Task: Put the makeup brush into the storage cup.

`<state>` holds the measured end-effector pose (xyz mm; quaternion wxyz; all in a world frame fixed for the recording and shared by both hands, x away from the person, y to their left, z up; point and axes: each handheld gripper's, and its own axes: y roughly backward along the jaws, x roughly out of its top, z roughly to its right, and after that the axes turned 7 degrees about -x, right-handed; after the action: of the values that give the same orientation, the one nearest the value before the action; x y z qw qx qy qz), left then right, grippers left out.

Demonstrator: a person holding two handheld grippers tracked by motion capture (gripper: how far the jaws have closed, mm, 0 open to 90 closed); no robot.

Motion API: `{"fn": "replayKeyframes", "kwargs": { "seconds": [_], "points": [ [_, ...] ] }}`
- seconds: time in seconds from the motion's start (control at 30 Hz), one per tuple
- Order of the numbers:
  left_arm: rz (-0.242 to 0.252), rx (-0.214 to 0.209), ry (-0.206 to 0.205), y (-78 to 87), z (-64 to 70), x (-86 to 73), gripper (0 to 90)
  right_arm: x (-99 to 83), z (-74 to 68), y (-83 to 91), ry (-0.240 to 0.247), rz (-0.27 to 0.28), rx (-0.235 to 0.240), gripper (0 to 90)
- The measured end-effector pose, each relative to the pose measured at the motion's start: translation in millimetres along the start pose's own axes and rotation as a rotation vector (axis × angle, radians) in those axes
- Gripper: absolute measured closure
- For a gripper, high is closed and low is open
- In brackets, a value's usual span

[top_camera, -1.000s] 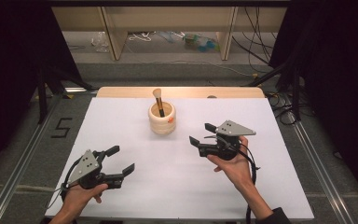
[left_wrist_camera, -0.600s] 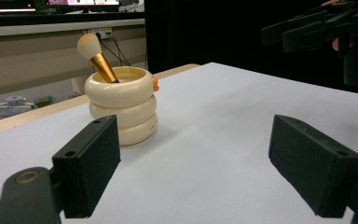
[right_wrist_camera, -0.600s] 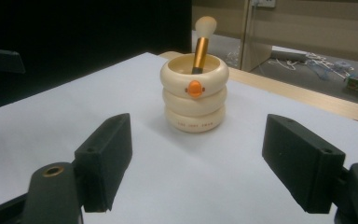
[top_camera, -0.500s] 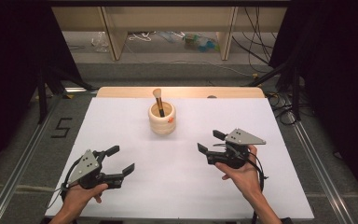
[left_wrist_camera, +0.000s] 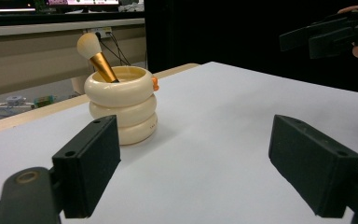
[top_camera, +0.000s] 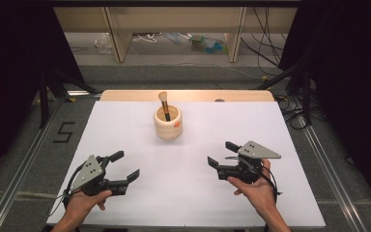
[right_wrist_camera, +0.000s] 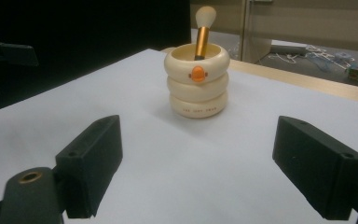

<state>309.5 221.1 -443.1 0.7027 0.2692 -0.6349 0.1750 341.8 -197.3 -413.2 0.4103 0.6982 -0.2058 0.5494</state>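
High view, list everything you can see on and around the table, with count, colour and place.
holder: one, cream, three stacked rings with an orange mark, far middle of the table
brush: one, pale bristles up, gold and black handle, standing tilted in the holder
table: one, white top with a wooden far edge
number 5: one, black, on the floor left of the table
cables: several, on the floor beyond the table
left gripper: one, black with a grey plate, near left, jaws apart, holding nothing
right gripper: one, black with a grey plate, near right, jaws apart, holding nothing
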Motion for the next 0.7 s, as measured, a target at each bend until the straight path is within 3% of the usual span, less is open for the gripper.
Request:
{"fn": "replayKeyframes", "kwargs": {
  "seconds": [0.3, 0.43, 0.5, 0.57, 0.7],
  "points": [
    [-0.003, 0.000, 0.000, 0.1, 0.4, -0.2, 16.5, -6.2, 3.1, 10.7, -0.006, 0.016, -0.026, 16.1],
    [-0.004, 0.000, 0.000, 0.1, 0.4, -0.3, 16.5, -10.4, 4.5, 16.0, -0.002, -0.004, -0.041, 16.2],
    [-0.005, 0.000, 0.001, 0.0, 0.5, -0.4, 16.5, -12.5, 6.0, 16.4, 0.010, 0.016, -0.038, 16.3],
    [-0.007, 0.000, 0.001, 0.1, 0.4, -0.6, 16.5, -13.6, 5.7, 19.3, -0.001, -0.005, -0.039, 16.4],
    [-0.007, 0.000, 0.002, -0.2, 0.2, -0.7, 16.5, -17.5, 5.8, 21.2, 0.007, 0.017, -0.043, 16.4]
  ]
}}
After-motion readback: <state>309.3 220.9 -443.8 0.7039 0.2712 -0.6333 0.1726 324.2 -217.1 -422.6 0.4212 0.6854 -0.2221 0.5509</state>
